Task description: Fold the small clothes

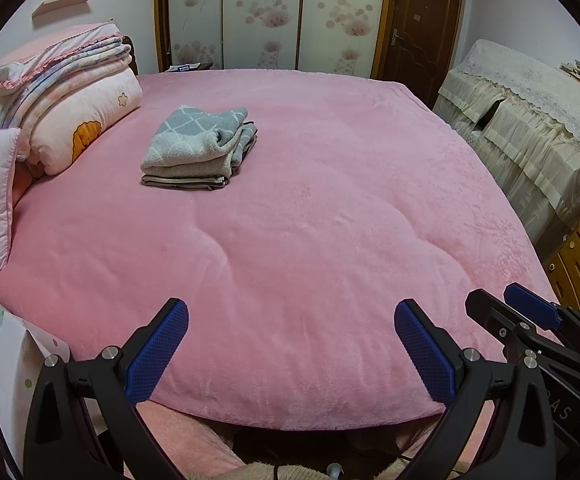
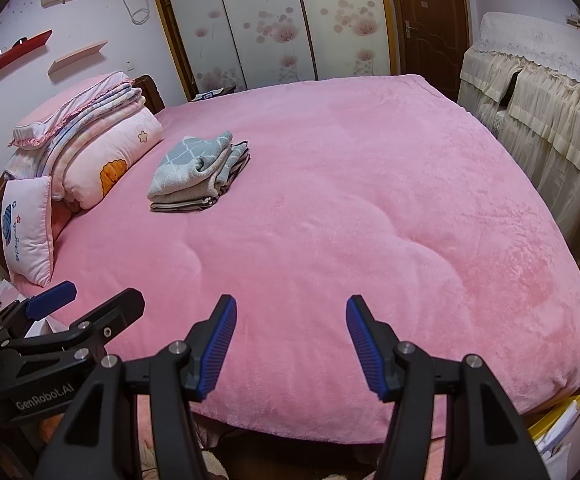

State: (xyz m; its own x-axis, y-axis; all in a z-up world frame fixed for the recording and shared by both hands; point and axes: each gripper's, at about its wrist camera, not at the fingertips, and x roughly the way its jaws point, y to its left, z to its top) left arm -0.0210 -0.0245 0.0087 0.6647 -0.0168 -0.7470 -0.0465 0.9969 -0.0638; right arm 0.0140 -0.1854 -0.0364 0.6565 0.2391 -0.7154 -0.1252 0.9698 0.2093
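Both grippers' jaws gape, hiding bed (image 1: pixel 290 200) edge beneath.

Pink bed (image 1: pixel 329 200), floral wardrobe (image 1: pixel 266 16)

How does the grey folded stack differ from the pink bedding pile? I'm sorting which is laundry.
The grey folded stack is small and low, out on the pink bedspread; the pink bedding pile is bulky, tall, at the bed's head end. Grey check pattern versus pink cartoon prints. Both are folded.

Both wrist views across shared bed (image 1: pixel 309 220)
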